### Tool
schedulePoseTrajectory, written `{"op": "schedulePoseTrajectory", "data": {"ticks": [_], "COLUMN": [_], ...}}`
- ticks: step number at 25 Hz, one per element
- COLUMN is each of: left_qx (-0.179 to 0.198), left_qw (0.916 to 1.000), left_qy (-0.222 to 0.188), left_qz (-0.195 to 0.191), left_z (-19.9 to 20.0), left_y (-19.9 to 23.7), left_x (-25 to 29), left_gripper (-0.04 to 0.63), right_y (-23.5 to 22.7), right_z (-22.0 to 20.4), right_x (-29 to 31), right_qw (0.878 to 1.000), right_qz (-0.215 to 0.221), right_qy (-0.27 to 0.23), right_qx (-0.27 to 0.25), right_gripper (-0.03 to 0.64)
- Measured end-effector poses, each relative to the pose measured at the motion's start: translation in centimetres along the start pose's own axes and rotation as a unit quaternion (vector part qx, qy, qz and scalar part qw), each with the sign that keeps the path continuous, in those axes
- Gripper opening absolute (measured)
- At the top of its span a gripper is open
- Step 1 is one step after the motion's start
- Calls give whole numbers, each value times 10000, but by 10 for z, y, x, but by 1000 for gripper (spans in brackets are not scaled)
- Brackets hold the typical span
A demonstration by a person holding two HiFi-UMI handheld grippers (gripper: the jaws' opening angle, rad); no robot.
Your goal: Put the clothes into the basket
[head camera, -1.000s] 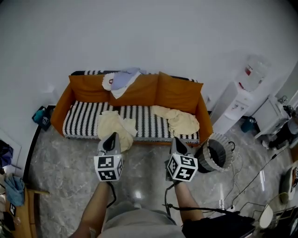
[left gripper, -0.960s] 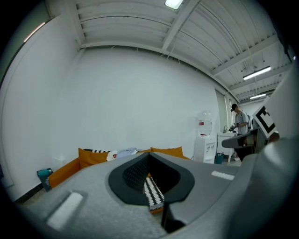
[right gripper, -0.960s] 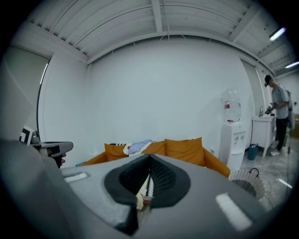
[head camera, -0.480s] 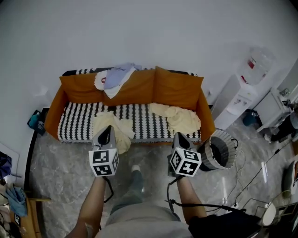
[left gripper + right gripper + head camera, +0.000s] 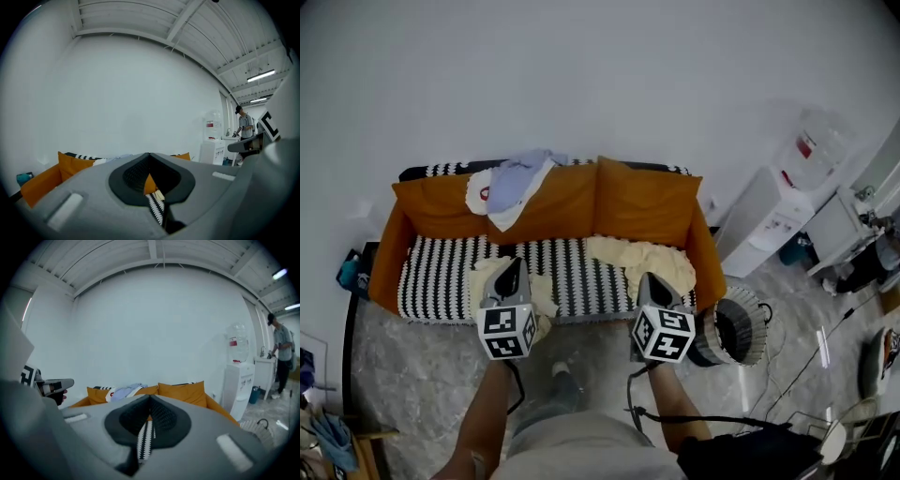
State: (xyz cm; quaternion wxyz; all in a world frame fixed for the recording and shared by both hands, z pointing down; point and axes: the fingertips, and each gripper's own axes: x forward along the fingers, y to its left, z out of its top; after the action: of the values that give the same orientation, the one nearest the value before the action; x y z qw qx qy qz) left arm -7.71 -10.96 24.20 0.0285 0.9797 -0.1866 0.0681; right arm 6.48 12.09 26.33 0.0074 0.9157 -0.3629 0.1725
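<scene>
The person stands with both bare forearms stretched forward side by side, the left forearm (image 5: 491,405) reaching toward eleven o'clock from the body and the right forearm (image 5: 672,405) toward one o'clock. The left gripper (image 5: 512,266) and the right gripper (image 5: 646,280) are well apart and tipped slightly downward, noses aimed at twelve o'clock, with their marker cubes (image 5: 506,332) at the six o'clock end. Each gripper's jaws are pressed together at the tips with nothing between them.
</scene>
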Motion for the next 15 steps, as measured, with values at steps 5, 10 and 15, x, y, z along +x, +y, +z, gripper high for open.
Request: {"op": "schedulePoseTrajectory", "data": {"ticks": [5,10,15], "left_qx": [-200,-392,-543], "left_qw": [9996,9983,9959], "left_qy": [131,359,656], "left_qz": [165,252,303], "left_z": [-7,-25,-50], "left_y": [36,51,45], "left_x": [61,107,128], "left_gripper": [-6,-6,-6], "right_y": [6,3,-2], "right_z": [13,21,27], "right_x": [70,120,154], "right_qw": [9997,9996,9991], "right_qz": [-48,35,224], "right_qy": [133,245,250], "right_qx": [-210,-126,-272], "right_gripper": [3,3,3]}}
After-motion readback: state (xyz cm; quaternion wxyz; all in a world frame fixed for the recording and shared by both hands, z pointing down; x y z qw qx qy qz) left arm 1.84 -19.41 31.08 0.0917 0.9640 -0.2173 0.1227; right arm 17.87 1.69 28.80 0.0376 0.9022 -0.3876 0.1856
